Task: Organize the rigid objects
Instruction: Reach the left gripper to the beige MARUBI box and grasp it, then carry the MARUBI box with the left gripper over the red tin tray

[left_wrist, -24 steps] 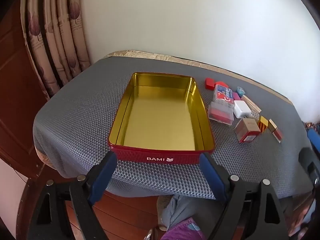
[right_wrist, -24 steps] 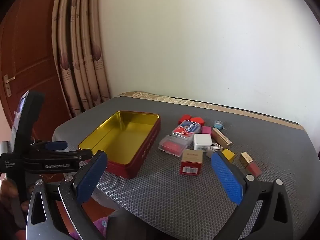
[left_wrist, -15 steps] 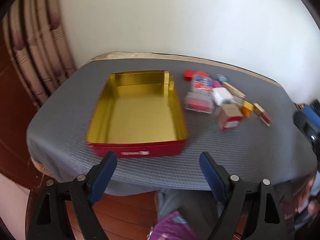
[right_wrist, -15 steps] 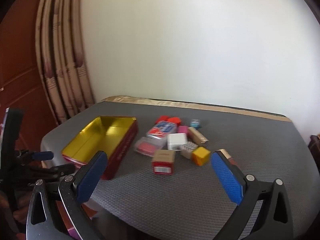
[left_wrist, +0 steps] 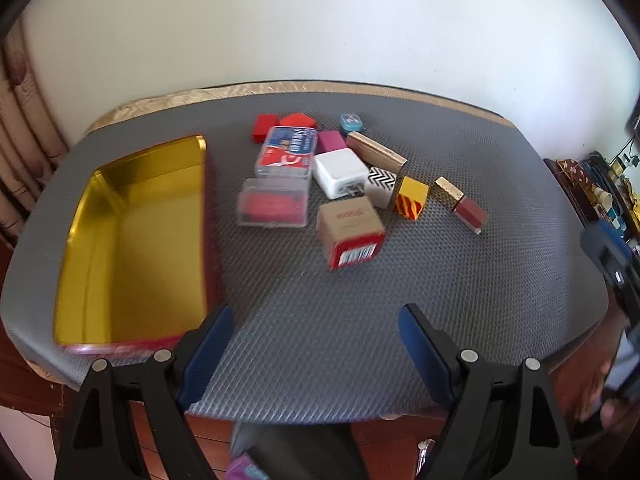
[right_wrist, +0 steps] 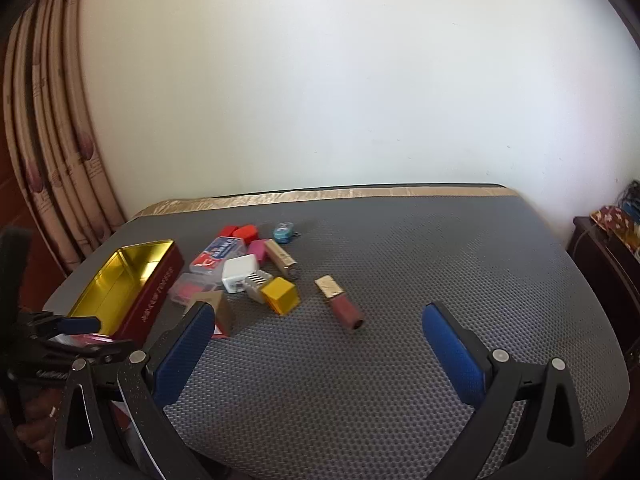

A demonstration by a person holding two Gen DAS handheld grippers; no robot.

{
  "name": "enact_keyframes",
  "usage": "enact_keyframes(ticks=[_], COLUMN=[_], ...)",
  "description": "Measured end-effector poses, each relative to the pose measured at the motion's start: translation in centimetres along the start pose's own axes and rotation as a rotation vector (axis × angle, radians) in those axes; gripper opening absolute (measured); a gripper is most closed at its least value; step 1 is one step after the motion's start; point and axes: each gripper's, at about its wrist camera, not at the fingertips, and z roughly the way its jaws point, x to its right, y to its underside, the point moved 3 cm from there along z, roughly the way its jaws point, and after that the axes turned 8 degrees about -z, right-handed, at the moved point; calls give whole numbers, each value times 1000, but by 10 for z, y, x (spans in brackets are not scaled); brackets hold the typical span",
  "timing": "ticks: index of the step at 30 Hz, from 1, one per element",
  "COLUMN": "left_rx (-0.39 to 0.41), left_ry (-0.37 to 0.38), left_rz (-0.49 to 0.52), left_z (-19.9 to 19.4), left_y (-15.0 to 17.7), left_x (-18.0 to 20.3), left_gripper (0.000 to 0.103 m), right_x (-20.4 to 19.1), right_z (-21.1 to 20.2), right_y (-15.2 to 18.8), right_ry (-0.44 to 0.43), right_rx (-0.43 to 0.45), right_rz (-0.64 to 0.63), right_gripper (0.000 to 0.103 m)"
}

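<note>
A red tin (left_wrist: 132, 236) (right_wrist: 120, 284) with a gold inside lies empty on the left of the grey mat. To its right sits a cluster of small items: a brown-and-red box (left_wrist: 350, 232), a clear case with red contents (left_wrist: 274, 204), a white charger (left_wrist: 340, 172) (right_wrist: 239, 270), a yellow cube (left_wrist: 410, 198) (right_wrist: 281, 295) and a lipstick (left_wrist: 462, 204) (right_wrist: 339, 303). My left gripper (left_wrist: 314, 338) hangs open over the mat's near edge, nothing between its fingers. My right gripper (right_wrist: 318, 340) is open too, just short of the lipstick.
The mat (left_wrist: 360, 320) covers a table against a white wall. Curtains (right_wrist: 48, 152) hang at the left. A dark cabinet (right_wrist: 604, 264) with clutter stands at the right. A person's hand (left_wrist: 600, 396) holds the other gripper at the right edge of the left wrist view.
Both views have swung to the right: the tin has slid to the left of each picture and the item cluster now sits near the middle. Both grippers stay open.
</note>
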Motion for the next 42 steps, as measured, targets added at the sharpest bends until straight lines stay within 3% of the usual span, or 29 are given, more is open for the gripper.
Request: enact_keyframes(ticks=[9, 23, 24, 25, 26, 29, 36, 42], left_rx=[-88, -158, -170, -181, -193, -160, -88, -74], left_ry=[58, 14, 7, 26, 45, 118, 117, 158], left_rz=[-98, -116, -119, -128, -150, -192, -115, -134], left_z=[44, 90, 95, 98, 102, 101, 67, 34], left_y=[-41, -51, -51, -51, -50, -52, -41, -26], left_x=[8, 12, 12, 9, 6, -3, 4, -2], left_gripper=[87, 85, 79, 47, 49, 48, 49, 49], right_x=[20, 27, 27, 28, 28, 31, 38, 28], right_z=[16, 33, 35, 37, 39, 43, 47, 68], right_y=[10, 22, 23, 23, 24, 28, 27, 15], right_ry=[-23, -66, -67, -67, -66, -62, -32, -46], right_rx=[-49, -120, -124, -131, -138, -152, -173, -222], right_rz=[58, 109, 109, 110, 111, 121, 90, -49], right_gripper=[103, 103, 103, 103, 103, 103, 103, 103])
